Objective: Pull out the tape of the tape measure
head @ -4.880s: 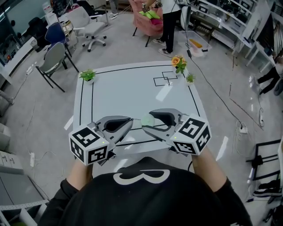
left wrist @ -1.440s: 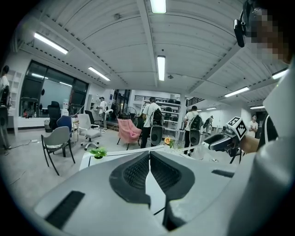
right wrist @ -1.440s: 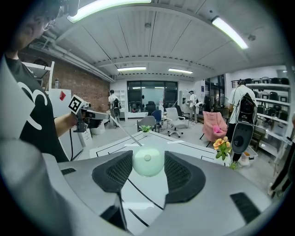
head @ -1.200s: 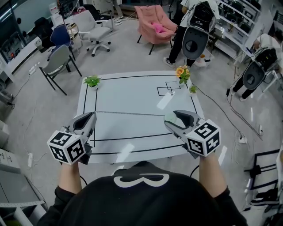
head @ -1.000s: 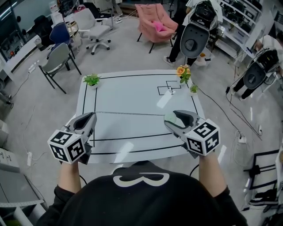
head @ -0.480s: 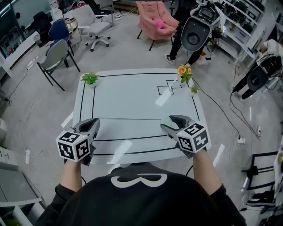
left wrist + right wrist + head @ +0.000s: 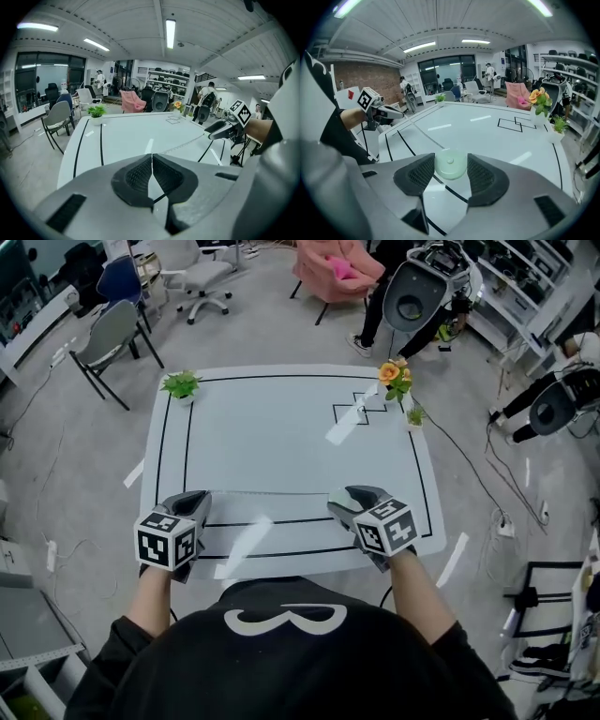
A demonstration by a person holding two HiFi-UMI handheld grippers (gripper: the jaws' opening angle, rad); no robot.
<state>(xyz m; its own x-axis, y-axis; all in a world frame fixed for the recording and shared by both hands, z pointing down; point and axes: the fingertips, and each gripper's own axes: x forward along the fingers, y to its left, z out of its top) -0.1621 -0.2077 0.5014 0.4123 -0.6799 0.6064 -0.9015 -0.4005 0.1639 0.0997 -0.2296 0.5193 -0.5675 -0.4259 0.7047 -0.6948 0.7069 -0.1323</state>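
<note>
Both hand-held grippers have sunk toward the white, black-lined bench [image 7: 281, 418]. Your left hand-held gripper [image 7: 152, 164] is pinched shut on the tip of the thin pale tape [image 7: 267, 493]. Your right hand-held gripper [image 7: 451, 174] clamps the round pale-green tape measure case [image 7: 450, 164]. The tape looks fully drawn out, so lay it down next without letting it go slack.

Round pale-green tape measure [image 7: 449, 163], thin tape [image 7: 423, 132] pulled out taut
</note>
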